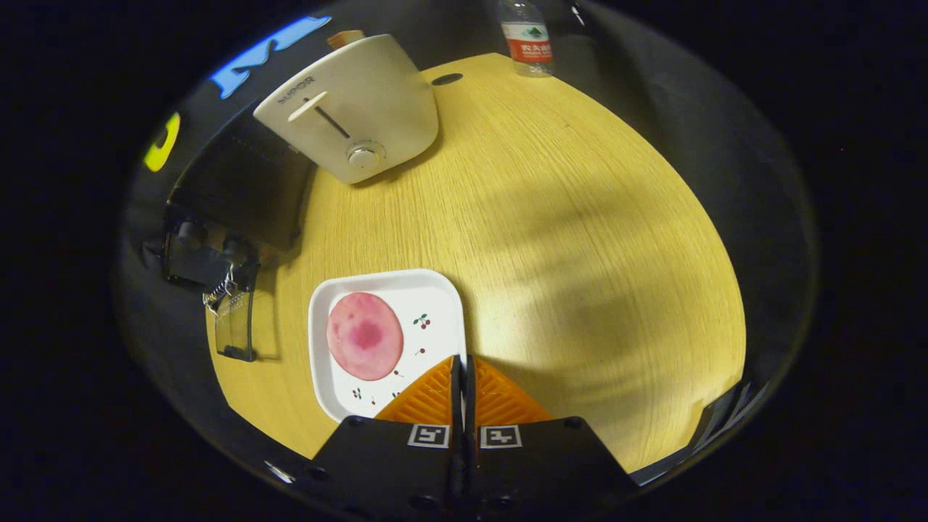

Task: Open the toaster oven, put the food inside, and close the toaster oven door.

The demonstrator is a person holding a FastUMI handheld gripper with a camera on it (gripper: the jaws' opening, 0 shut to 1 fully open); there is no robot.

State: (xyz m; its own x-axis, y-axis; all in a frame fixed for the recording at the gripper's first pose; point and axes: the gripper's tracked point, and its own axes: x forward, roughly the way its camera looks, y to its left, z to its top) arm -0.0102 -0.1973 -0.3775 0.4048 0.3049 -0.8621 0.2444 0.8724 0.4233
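A white square plate (435, 304) with small cherry prints lies on the wooden table (565, 239), just ahead and left of my fingers. On the plate rests a round pink slice of food (365, 336). My gripper (462, 360) is shut with nothing between its fingers, its tips over the plate's near right corner. A black toaster oven (243, 185) stands beyond the plate at the table's left edge, dark and hard to make out. A white pop-up toaster (355, 109) sits further back beside it, with a slice of bread in its slot.
A clear water bottle (528, 40) with a red label stands at the table's far edge. A small dark hole (446, 78) marks the tabletop near the toaster. A dark clip-like fixture (233, 319) hangs at the table's left edge, near the plate.
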